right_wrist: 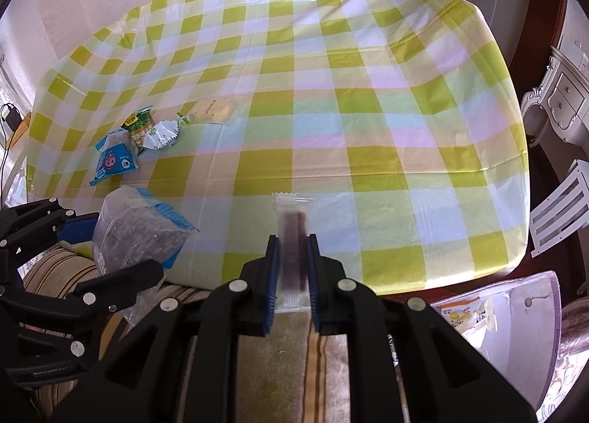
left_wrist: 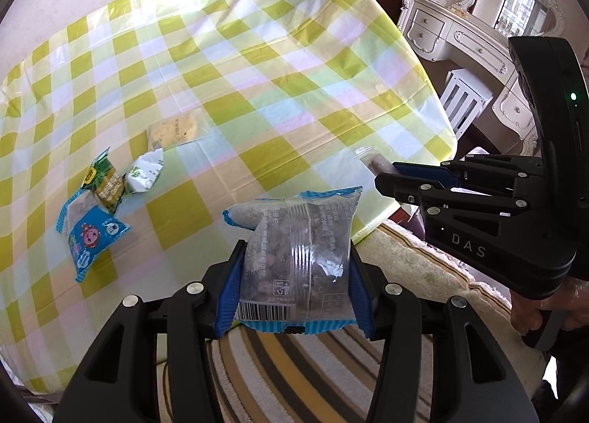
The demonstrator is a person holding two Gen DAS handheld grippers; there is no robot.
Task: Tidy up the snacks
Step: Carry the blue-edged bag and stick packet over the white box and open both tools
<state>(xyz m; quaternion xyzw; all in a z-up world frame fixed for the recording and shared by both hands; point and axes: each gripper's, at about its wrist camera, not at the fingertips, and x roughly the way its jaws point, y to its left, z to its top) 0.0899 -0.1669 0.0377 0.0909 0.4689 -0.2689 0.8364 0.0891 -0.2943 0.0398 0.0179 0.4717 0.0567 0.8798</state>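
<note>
My left gripper (left_wrist: pixel 294 250) is shut on a clear blue-edged snack bag (left_wrist: pixel 294 253) of dark pieces, held over the table's near edge; that bag (right_wrist: pixel 136 231) and the left gripper (right_wrist: pixel 110 250) also show at the left of the right wrist view. My right gripper (right_wrist: pixel 292 239) is shut on a slim clear packet with a dark bar (right_wrist: pixel 292 239) inside, and it appears as the right gripper (left_wrist: pixel 386 173) in the left wrist view. On the checked tablecloth (right_wrist: pixel 331 110) lie a blue snack bag (right_wrist: pixel 114 162), a green packet (right_wrist: pixel 138 125), a white-green packet (right_wrist: pixel 162 134) and a pale cracker pack (right_wrist: pixel 213 110).
The loose snacks cluster at the table's left as blue bag (left_wrist: pixel 88 235), green packet (left_wrist: pixel 105 184), white-green packet (left_wrist: pixel 145 173) and cracker pack (left_wrist: pixel 176 132). A striped rug (left_wrist: pixel 313 379) lies below. A clear container with yellow snack packs (right_wrist: pixel 489 316) sits at lower right. White furniture (left_wrist: pixel 460 40) stands to the right.
</note>
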